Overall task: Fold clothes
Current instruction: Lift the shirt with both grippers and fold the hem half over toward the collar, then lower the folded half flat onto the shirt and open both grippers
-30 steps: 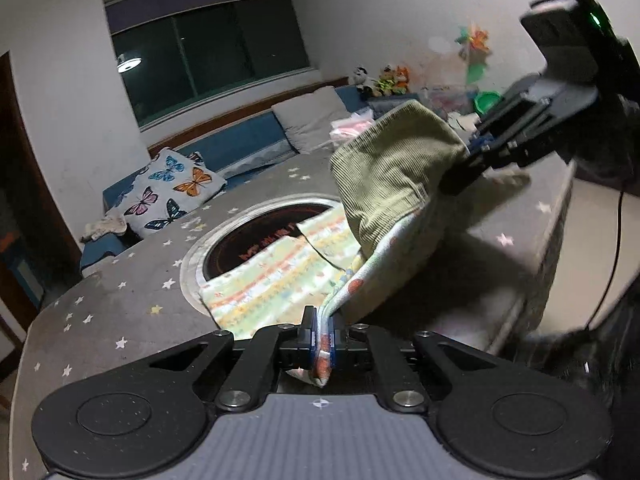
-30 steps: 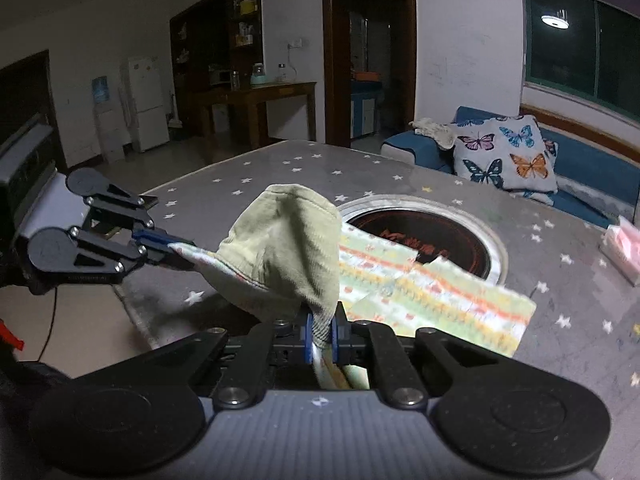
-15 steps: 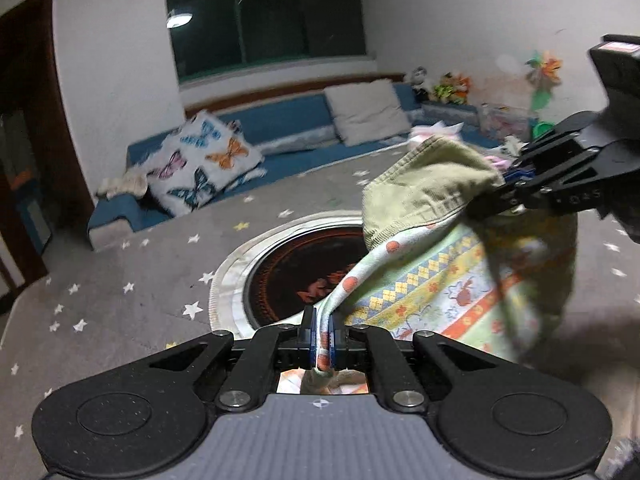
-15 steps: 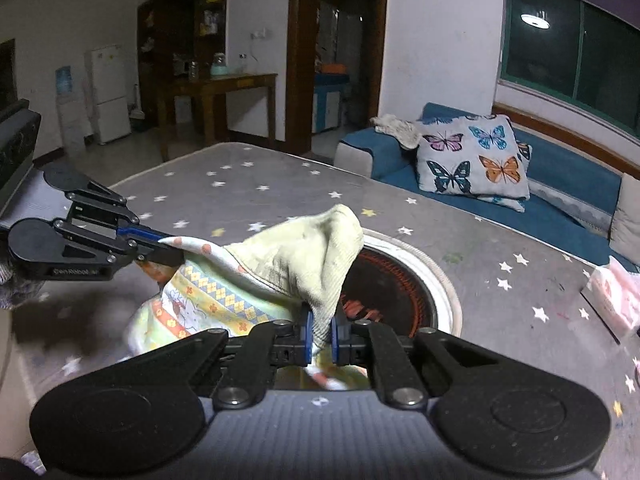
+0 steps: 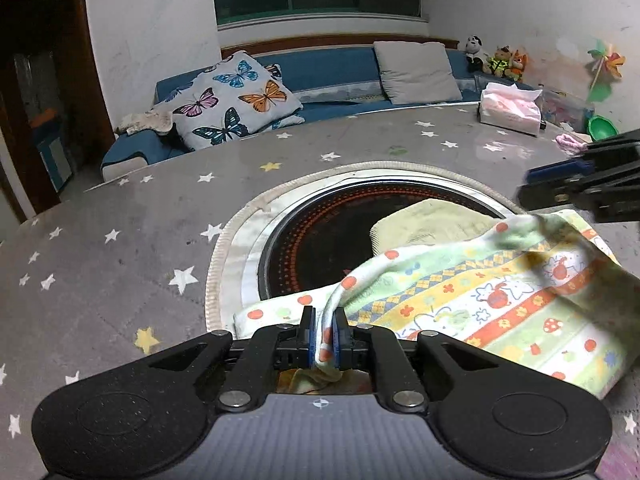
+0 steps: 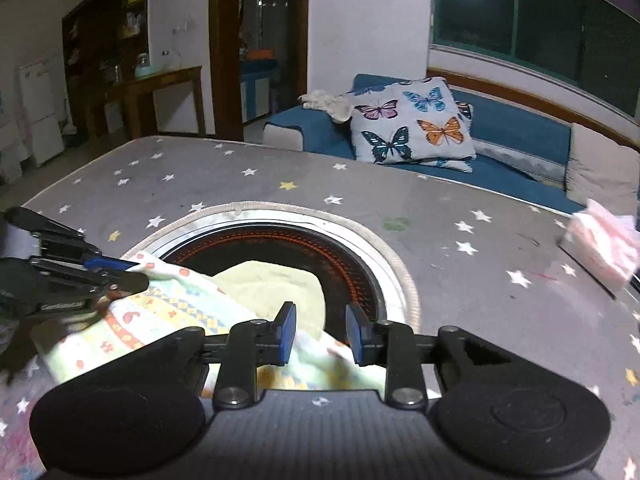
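On the left, the left gripper point(image 5: 323, 334) has its jaws just beginning to part, a bunched edge of the patterned garment point(image 5: 500, 300) between the blue pads, which touch the cloth on both sides. The garment (striped, with small printed figures and a plain green lining) lies folded over on the star-printed table cover point(image 5: 120, 248), partly across the round dark inset point(image 5: 320, 236). To the right, the right gripper point(image 6: 322, 330) is opening, pads clear of the cloth beneath them.
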`<state>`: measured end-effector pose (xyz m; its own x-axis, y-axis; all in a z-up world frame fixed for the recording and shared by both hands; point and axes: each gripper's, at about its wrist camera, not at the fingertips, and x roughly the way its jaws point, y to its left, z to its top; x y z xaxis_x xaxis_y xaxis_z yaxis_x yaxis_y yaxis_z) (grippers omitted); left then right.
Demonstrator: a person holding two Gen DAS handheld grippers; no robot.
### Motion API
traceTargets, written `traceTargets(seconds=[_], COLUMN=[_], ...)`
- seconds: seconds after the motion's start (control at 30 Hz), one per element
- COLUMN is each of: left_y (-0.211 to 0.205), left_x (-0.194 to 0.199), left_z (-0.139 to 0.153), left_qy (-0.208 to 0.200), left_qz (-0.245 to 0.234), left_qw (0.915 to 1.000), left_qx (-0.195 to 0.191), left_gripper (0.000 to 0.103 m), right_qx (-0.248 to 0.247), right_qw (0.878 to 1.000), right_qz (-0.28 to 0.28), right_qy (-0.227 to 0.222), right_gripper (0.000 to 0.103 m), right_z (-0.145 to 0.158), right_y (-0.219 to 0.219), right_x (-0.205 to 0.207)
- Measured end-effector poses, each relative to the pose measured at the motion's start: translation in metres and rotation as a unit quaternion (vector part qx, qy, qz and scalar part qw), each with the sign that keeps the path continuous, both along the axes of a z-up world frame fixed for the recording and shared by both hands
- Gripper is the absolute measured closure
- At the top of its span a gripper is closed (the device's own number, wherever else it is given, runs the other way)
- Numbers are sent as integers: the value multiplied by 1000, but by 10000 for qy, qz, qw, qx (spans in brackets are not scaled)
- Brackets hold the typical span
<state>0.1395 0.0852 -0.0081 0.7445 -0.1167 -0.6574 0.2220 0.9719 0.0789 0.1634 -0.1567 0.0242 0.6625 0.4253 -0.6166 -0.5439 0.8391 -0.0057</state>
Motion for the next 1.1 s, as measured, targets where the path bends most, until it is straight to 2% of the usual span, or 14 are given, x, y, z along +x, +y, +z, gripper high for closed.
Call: traceTargets(seconds=[0.1,0.2,0.33,0.47,0.57,0.67,0.83,0.9,1.1], left_y=[0,-2,-3,2,8,17,5,-5,-42], left_x=[2,4,7,10,13,11,1,1,20], left_z=[0,1,1,2,3,9,26,28,14], left_qy=[-49,-89,-108,-106,-151,-225,-343,-268,68], left_qz=[15,45,83,200,466,556,109,-139,-685], left_qw=[10000,9998,9996,9995,9982,9978,9993,9995,9975], left_qx=[58,152,229,234,332,270,32,-103,-183], left_gripper=[91,91,90,76,75,76,78,79,81], right_qx=[55,37,55,256,344,294,378,329,213], right_qw=[9999,9994,9978,9968,9956,9966,9982,9982,9977], right_qz=[80,92,-130,-449,-597,-576,-167,-45,-85], right_qy=[86,321,644,606,640,519,446,490,630], right_gripper=[77,78,90,98,100,98,98,98,98], right_z=[3,-8,-31,-38,-37,-31,-19,-21,-35], right_y=[-12,-19,-29,-45,-50,-43,-20,-8,12], right_x=[-17,-23,-18,-5,2,-2,-6,-2,22])
